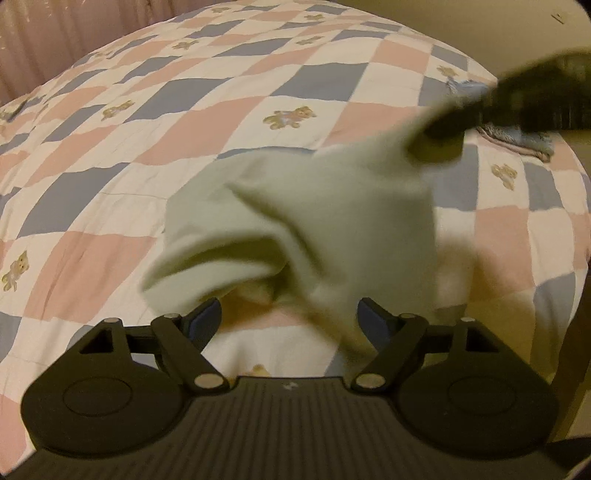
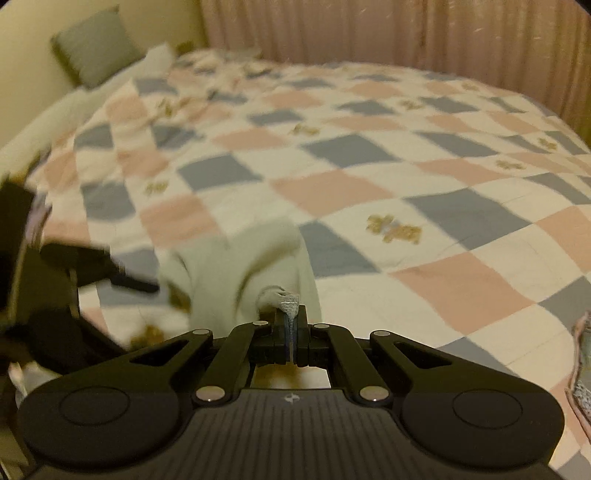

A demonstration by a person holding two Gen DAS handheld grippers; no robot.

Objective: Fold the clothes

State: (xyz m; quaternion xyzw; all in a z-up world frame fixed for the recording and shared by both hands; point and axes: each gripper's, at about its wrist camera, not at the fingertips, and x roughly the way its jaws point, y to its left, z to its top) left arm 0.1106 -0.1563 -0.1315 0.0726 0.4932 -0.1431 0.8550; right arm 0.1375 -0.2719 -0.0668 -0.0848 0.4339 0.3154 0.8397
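Observation:
A pale, cream-white garment hangs blurred above the checked quilt. In the left wrist view my right gripper comes in dark and blurred from the upper right, pinching the garment's top corner. The right wrist view shows that gripper shut on a bunched edge of the cloth. My left gripper is open, and the lower part of the garment droops between its blue-padded fingers without being clamped. It also shows as a blurred dark shape, the left gripper, just left of the cloth.
A crumpled blue garment lies near the bed's right edge. Another patterned cloth shows at the right border. A grey cushion leans on the wall, and pink curtains run behind the bed.

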